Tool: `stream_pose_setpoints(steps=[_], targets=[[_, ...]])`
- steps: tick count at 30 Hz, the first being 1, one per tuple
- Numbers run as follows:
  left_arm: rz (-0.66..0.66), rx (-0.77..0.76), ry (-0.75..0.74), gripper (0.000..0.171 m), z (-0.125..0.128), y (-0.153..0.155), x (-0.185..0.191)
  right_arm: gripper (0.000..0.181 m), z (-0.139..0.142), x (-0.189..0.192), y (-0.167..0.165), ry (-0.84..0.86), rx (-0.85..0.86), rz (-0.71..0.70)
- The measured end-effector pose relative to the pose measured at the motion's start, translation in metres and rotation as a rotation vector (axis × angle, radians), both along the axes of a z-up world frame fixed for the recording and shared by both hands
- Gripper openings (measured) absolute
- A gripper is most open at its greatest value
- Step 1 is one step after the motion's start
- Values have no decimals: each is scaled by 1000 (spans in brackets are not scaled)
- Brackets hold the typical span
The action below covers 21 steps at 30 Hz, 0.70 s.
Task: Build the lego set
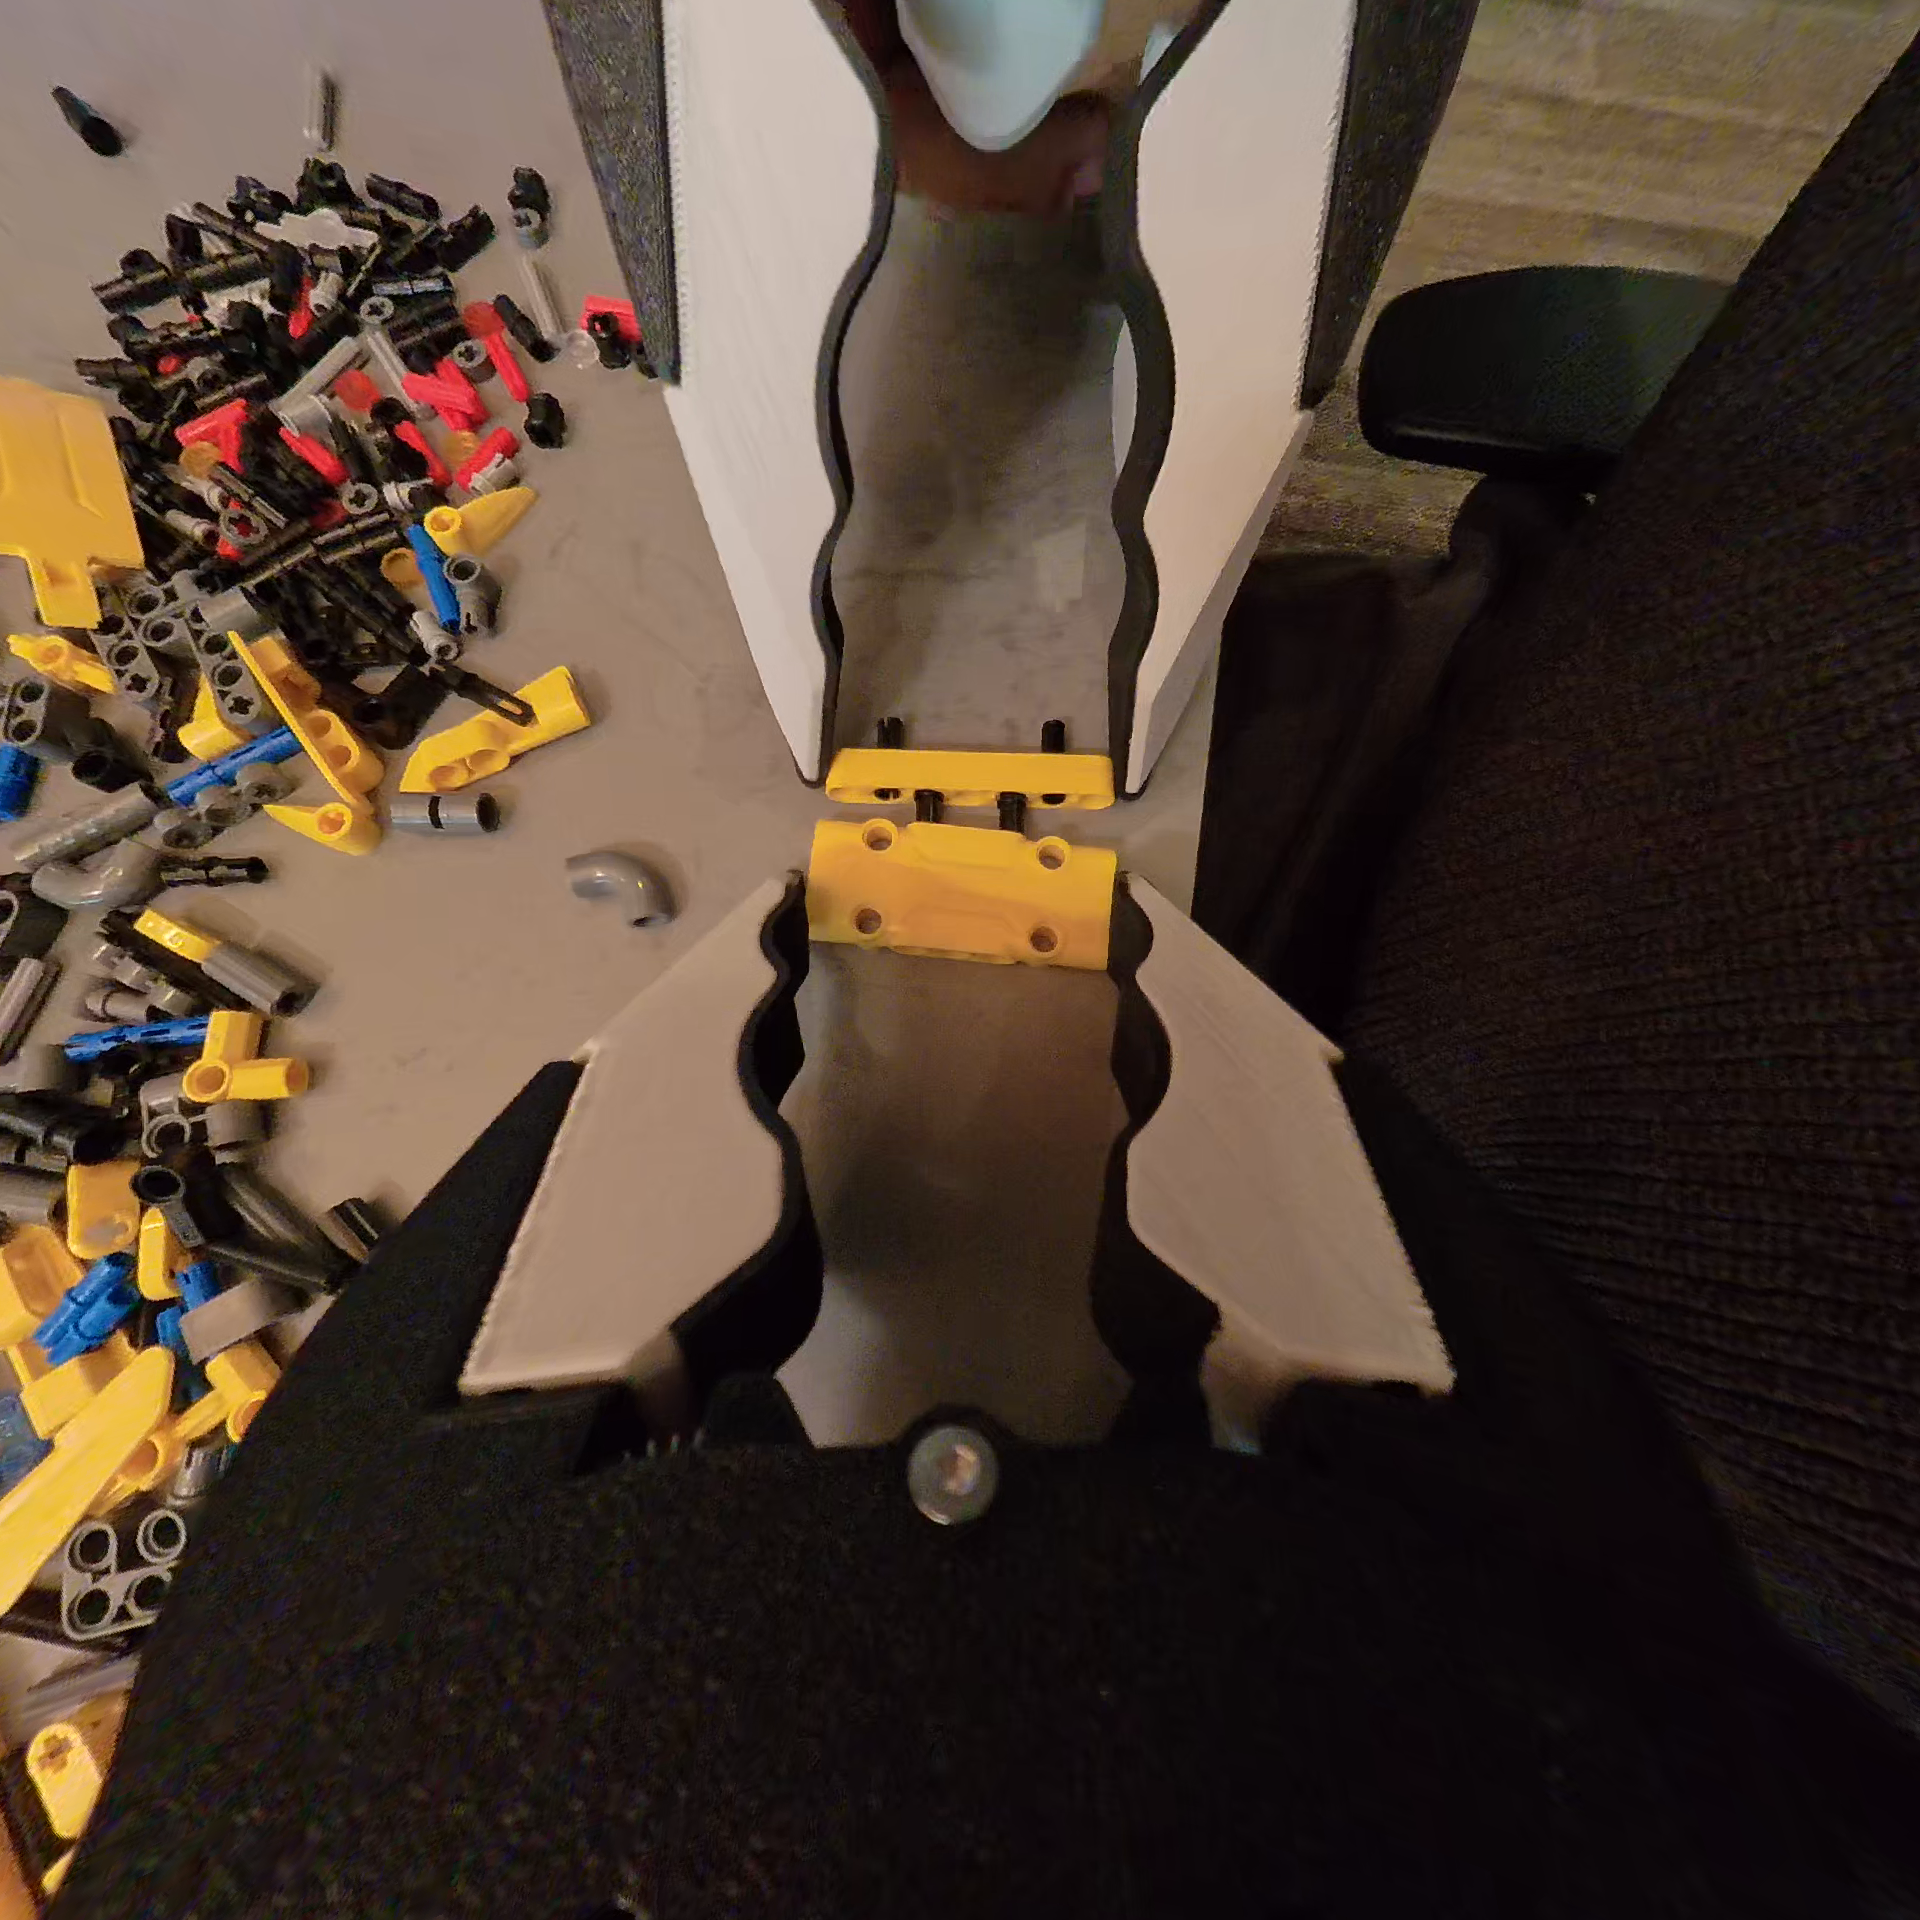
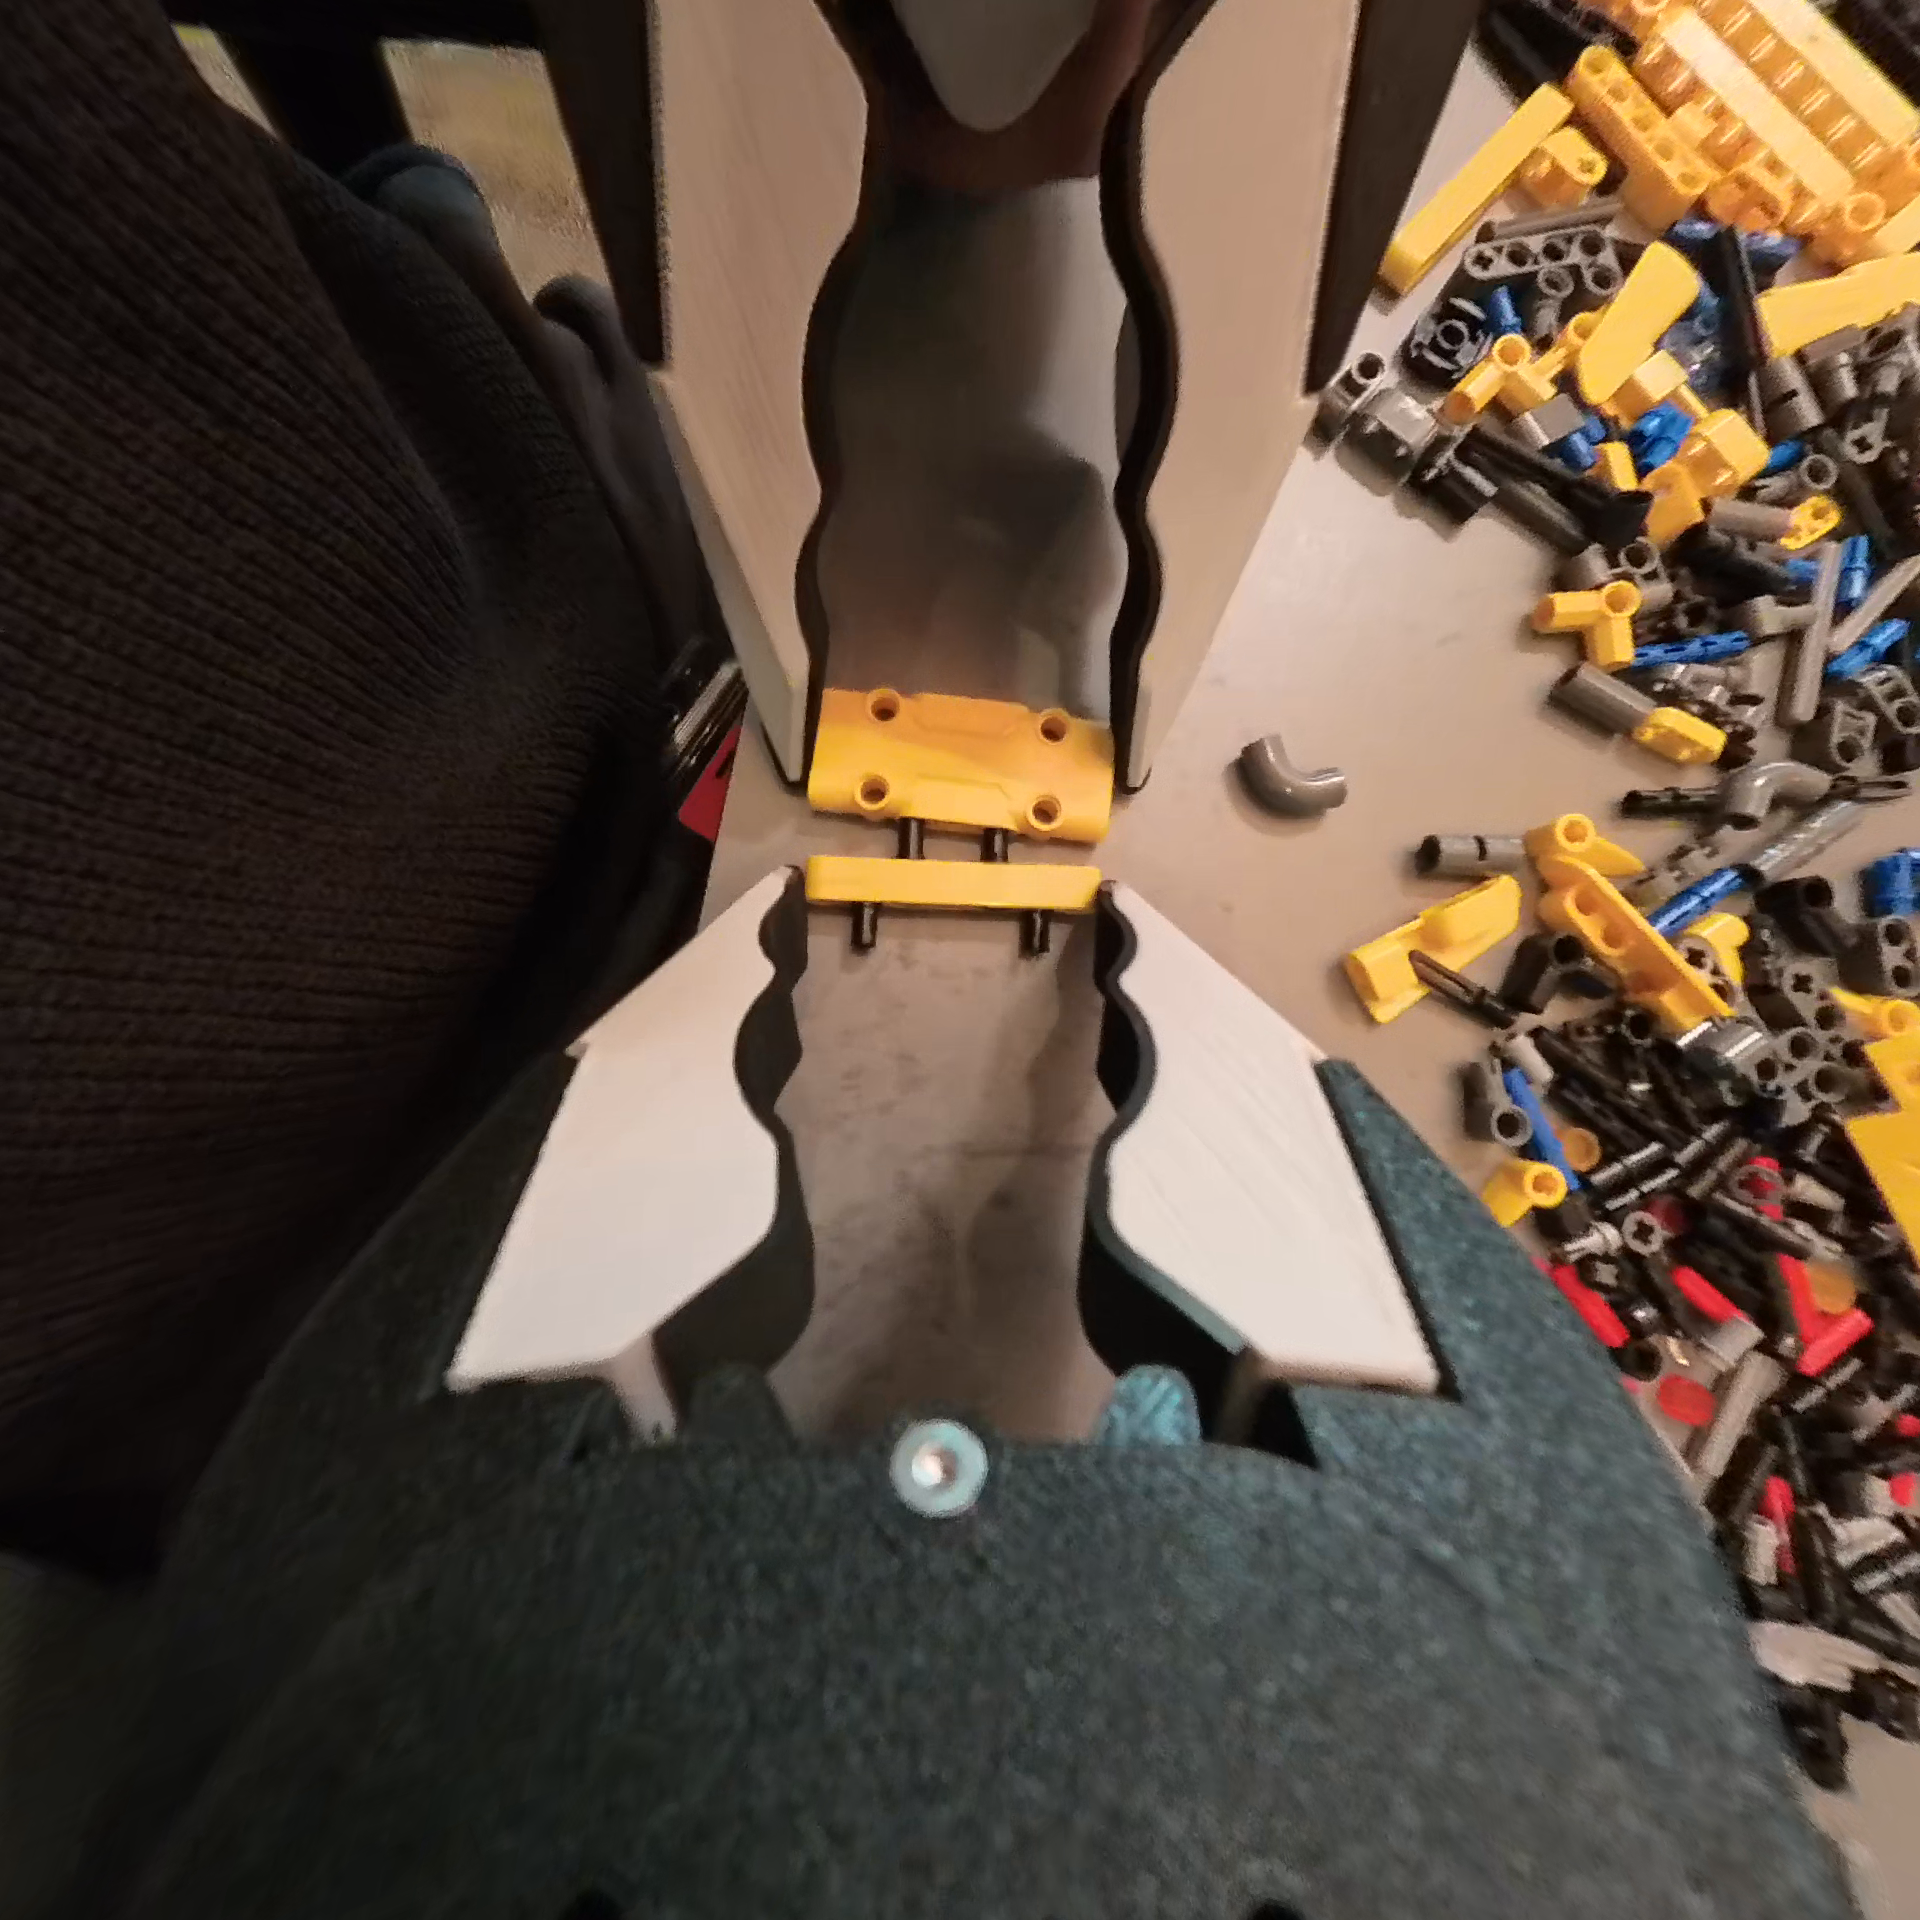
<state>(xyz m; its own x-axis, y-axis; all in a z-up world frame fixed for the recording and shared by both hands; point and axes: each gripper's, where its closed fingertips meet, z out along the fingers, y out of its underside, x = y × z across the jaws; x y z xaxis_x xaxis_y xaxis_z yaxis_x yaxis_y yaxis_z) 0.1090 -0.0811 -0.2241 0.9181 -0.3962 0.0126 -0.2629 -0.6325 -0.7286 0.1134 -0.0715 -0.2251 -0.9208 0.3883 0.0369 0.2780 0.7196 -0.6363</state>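
Note:
My left gripper point(image 1: 961, 906) is shut on a yellow panel block with four holes point(image 1: 961, 894), held by its two ends. My right gripper point(image 2: 951, 896) faces it and is shut on a thin yellow beam point(image 2: 951, 881). Two black pins point(image 2: 909, 833) stick out of the beam and bridge the narrow gap to the block; two more pins point(image 2: 862, 925) point back towards me. In the left wrist view the right gripper point(image 1: 971, 781) comes from the top with the beam point(image 1: 971, 774). In the right wrist view the left gripper point(image 2: 961, 771) holds the block point(image 2: 961, 764). Both parts hover over the grey table point(image 1: 468, 935).
A pile of loose black, yellow, red, blue and grey building pieces point(image 1: 260, 623) covers the table to the left, and to the right in the right wrist view point(image 2: 1662, 935). A grey elbow piece point(image 1: 623, 883) lies alone near the grippers. Dark knit fabric point(image 1: 1662, 935) and a black chair armrest point(image 1: 1507, 364) lie past the table edge. The grippers are tip to tip, or close to it.

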Motion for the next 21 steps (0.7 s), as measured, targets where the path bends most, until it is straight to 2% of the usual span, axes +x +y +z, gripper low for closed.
stream_pose_setpoints(steps=[6,11,18,21], targets=[[12,-5,2,57,0,-1,0,56,0,0,0,-50,43,-62],[-11,-39,37,58,0,0,0,56,0,1,1,-22,75,-99],[-29,-46,-27,57,2,-1,0,56,0,0,0,-40,20,-78],[-28,-45,-2,57,0,-1,0,56,0,0,0,-26,-30,-92]])
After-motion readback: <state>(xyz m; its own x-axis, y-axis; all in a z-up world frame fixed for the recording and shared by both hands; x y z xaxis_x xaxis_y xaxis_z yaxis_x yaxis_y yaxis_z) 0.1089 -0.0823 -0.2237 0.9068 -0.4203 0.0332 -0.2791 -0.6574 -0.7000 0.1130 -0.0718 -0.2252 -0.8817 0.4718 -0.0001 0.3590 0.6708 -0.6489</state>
